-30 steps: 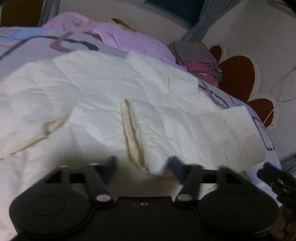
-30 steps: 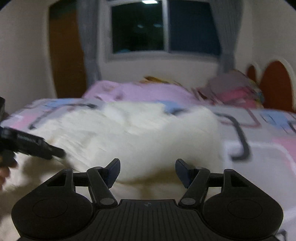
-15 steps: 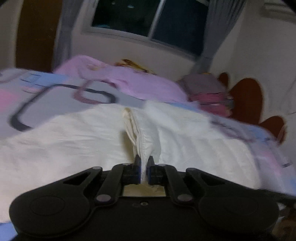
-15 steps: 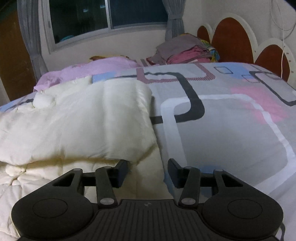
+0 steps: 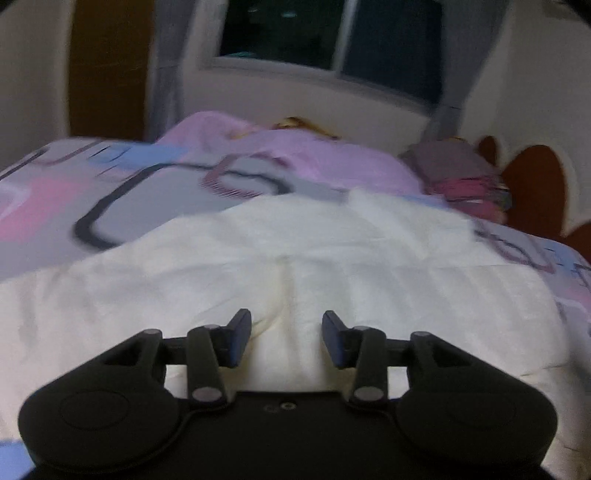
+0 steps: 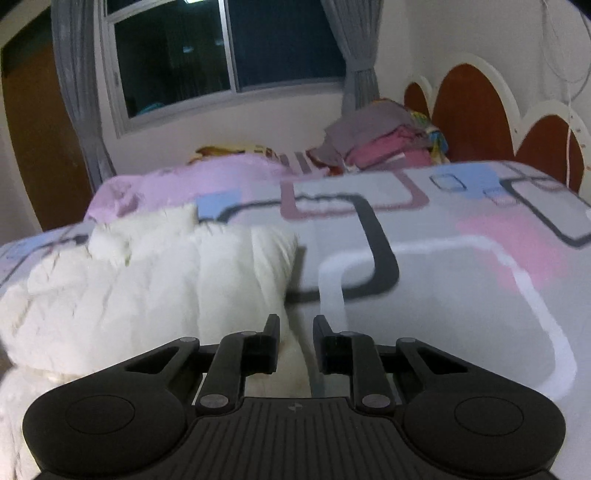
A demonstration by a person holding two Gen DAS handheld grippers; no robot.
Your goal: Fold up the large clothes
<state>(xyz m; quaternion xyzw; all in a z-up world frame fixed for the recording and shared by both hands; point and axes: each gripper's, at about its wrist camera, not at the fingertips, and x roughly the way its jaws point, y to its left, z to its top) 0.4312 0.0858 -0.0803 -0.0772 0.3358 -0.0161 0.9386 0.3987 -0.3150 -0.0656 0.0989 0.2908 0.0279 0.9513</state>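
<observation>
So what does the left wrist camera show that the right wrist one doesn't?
Only the left wrist view shows the left gripper, jaws wide open over the cream garment's centre crease.

Only the right wrist view shows the right gripper, jaws narrowly open at the garment's folded edge, plus a wide stretch of bare patterned bedsheet and the full scalloped headboard.

Both show the cream garment, the pink blanket, the folded clothes stack and the dark window.
</observation>
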